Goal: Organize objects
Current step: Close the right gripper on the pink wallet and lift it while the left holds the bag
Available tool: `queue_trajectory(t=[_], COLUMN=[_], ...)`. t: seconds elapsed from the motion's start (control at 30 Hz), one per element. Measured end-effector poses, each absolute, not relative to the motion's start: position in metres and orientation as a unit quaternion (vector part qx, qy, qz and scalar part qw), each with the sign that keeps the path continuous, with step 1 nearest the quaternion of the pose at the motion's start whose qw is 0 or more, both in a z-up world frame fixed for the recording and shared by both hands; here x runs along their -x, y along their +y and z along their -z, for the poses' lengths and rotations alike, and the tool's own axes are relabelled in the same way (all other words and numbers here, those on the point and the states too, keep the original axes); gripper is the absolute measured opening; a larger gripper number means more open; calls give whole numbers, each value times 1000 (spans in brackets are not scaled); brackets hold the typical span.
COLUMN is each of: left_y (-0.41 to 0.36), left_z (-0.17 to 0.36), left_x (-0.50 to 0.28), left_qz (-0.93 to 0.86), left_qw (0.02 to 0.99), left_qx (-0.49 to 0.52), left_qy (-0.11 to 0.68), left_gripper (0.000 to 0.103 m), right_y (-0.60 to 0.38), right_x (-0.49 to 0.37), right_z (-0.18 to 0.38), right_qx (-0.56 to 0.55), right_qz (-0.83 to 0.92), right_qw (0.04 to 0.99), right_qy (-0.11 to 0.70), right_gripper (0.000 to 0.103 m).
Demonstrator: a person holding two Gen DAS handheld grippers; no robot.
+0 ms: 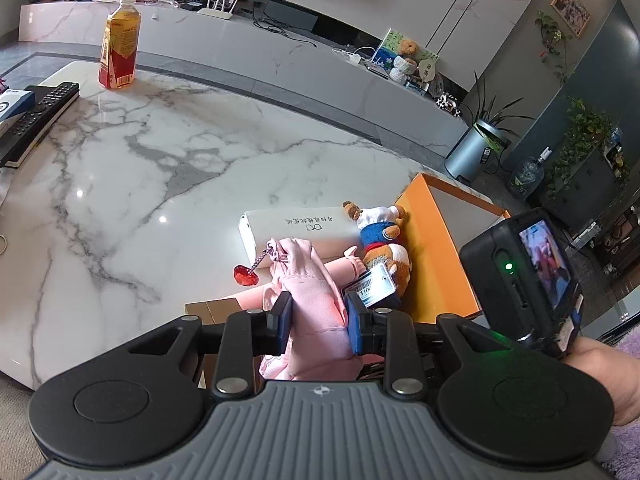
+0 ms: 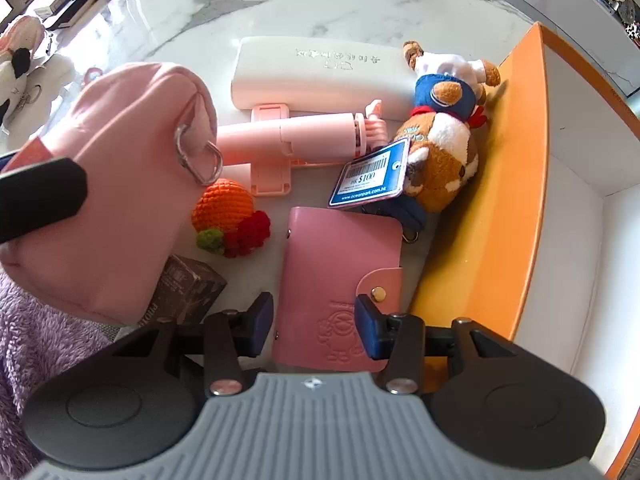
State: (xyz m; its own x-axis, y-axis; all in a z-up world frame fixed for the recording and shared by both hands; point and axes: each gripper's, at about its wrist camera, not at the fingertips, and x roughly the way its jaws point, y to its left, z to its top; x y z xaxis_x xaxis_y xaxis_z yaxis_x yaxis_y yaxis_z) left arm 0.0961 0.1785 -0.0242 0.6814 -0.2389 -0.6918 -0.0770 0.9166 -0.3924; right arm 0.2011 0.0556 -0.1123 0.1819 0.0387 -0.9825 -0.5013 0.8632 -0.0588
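The right gripper (image 2: pixel 315 330) points almost straight down over the pink card wallet (image 2: pixel 336 276), whose long axis runs from the lower centre of the right wrist view up toward the middle. The pads stand apart on either side of its lower end, above it and not pressing on it as far as I can tell. The orange box (image 2: pixel 500 200) lies just to the right of the wallet, its near wall running up the right side of the frame and its white interior open beyond. That makes the right hand the nearer 1 for moving the wallet in, and I judge the wall must be cleared. The plush bear (image 2: pixel 440 152) leans against that wall further up, and the crocheted orange (image 2: pixel 224 206) sits to the wallet's left. The left gripper (image 1: pixel 318 314) is clamped on the pink pouch (image 1: pixel 316 300), held above the table at lower centre of its own view.
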Motion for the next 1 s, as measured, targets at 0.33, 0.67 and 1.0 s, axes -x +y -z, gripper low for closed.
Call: queue_trajectory(t=[0.33,0.67,1.0], left_y=[182,183,173], left_z=[29,32,24], left_x=[-103,-105,-95], left_qz=[57,62,61], left_qw=[894,893,894], left_qx=[201,210,211], left_qy=[396,394,390], left_gripper=[32,32,32], right_y=[79,59,24], right_x=[-194,-196,-207], right_z=[134,119,73], right_qx=[230,173,56], right_qz=[-138,-137,-180], right_qw=[765,772,780], right_qy=[586,596,596], right_gripper=[79,66,16])
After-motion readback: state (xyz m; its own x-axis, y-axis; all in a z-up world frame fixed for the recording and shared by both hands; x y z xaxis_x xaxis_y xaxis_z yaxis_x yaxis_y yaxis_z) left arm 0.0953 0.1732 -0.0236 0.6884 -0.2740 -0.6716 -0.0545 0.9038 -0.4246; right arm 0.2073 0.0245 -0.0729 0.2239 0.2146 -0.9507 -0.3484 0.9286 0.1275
